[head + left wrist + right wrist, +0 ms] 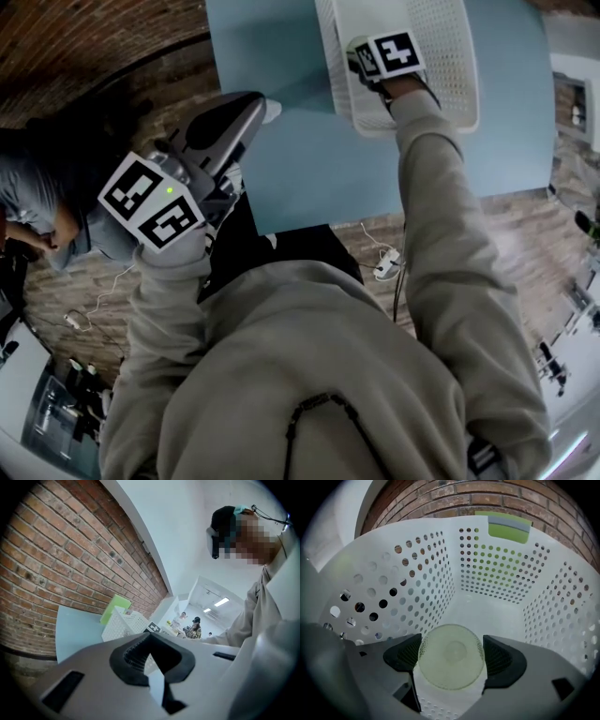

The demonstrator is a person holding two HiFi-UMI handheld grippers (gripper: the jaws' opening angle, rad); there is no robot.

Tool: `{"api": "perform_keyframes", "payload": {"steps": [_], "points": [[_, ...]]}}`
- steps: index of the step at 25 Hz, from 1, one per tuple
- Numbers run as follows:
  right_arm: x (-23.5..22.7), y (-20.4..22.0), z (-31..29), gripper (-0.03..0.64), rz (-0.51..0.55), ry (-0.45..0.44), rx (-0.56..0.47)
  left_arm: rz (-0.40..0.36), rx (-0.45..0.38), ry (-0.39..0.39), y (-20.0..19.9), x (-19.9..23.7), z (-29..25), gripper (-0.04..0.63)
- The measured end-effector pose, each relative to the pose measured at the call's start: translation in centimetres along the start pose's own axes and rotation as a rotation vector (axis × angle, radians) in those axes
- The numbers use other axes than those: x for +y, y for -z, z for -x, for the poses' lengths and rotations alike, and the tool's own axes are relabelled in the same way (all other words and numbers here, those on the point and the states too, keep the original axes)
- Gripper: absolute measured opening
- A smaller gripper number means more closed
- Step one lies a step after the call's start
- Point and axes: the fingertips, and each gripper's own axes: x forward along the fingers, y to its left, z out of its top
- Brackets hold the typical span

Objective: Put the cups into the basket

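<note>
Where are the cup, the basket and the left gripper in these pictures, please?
cup [450, 656], right gripper view, middle of its round face.
basket [457, 66], head view, its perforated right wall.
left gripper [151, 658], left gripper view, between its fingertips.

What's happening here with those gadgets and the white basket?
A person is working a pair of hand-held tongs, one in each hand. The right tongs are down inside the white basket, closed on a pale see-through cup that has not been let go yet. The left tongs are shut and empty, held near the edge of the blue table.
</note>
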Motion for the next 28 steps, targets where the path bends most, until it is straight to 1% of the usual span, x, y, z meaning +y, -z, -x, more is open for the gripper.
{"api": "perform_keyframes", "payload": {"steps": [5, 9, 16, 23, 28], "points": [[-0.5, -0.5, 1.3, 0.399, 0.019, 0.014, 0.005, -0.015, -0.023, -0.008, -1.3, -0.1, 1.2, -0.002], [-0.5, -1.0, 2.4, 0.4, 0.025, 0.004, -0.027, -0.02, -0.029, -0.013, -1.7, -0.2, 1.4, -0.002], [-1.3, -1.5, 6.2, 0.4, 0.006, 0.059, -0.079, -0.056, -0.028, 0.017, -2.6, -2.3, 2.3, -0.002], [-1.1, -2.2, 10.9, 0.399, -0.016, 0.12, -0.144, -0.097, -0.035, 0.067, -3.7, -4.8, 3.6, -0.002], [-0.1, -2.5, 14.6, 0.399, -0.023, 0.154, -0.184, -0.126, -0.04, 0.091, -4.2, -6.5, 5.2, -0.002]]}}
